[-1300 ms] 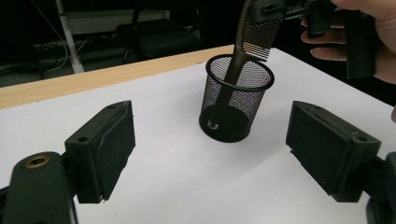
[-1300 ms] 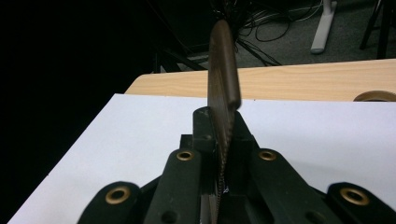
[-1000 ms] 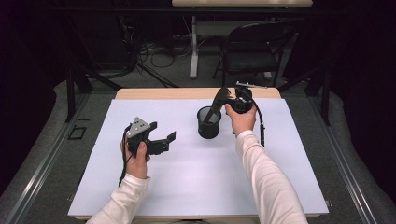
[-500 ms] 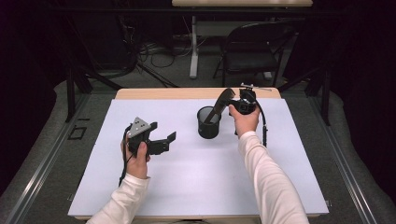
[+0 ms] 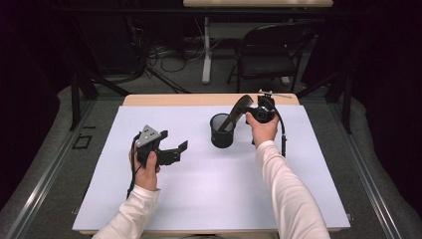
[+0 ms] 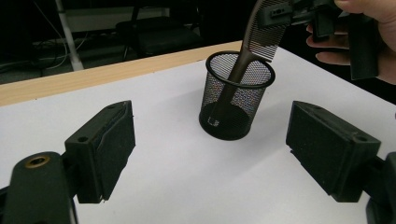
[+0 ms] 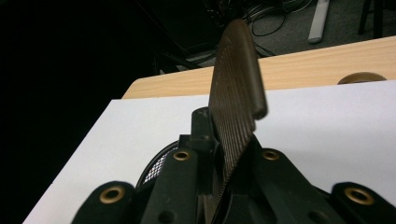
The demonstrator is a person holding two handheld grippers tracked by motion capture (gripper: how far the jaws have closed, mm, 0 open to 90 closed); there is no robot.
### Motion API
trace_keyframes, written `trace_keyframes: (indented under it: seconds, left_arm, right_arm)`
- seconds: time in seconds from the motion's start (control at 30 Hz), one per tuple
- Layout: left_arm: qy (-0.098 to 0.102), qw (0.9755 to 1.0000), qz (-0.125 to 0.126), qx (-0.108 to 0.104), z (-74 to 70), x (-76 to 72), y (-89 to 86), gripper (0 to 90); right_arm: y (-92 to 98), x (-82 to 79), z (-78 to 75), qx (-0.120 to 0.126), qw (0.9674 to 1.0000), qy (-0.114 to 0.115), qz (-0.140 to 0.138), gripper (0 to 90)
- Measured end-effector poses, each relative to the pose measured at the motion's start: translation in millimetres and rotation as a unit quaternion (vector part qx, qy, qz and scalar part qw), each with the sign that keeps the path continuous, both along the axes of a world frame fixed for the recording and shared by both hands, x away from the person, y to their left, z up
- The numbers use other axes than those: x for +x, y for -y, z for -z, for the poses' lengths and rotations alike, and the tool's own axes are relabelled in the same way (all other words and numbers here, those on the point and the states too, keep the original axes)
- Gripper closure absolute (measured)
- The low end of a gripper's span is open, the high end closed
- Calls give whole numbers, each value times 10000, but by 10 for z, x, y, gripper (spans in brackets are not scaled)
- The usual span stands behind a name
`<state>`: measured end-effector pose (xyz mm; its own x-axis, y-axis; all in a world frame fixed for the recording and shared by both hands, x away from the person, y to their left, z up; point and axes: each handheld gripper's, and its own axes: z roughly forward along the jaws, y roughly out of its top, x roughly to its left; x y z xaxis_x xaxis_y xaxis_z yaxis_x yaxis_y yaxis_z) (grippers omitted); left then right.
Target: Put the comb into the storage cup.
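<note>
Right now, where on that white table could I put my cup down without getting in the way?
The near half of the white sheet, between the two sleeves, is bare, as is its far left corner. It is crowded around the mesh cup, where the right gripper holds the comb.

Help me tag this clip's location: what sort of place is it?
Probably a lab or recording workroom: a white-covered table, loose floor cables behind it, and a folding chair in a dark room.
</note>
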<state>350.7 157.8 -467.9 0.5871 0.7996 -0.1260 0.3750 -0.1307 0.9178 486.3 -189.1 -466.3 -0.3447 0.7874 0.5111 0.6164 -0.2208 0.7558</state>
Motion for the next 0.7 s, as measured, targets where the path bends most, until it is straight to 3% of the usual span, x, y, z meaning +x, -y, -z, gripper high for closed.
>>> trace_keyframes:
  seconds: [0.7]
  left_arm:
    - [-25,10000,-9,-1,11,6,-3,157]
  right_arm:
    - [37,1,43,50,10000,-48,-3,731]
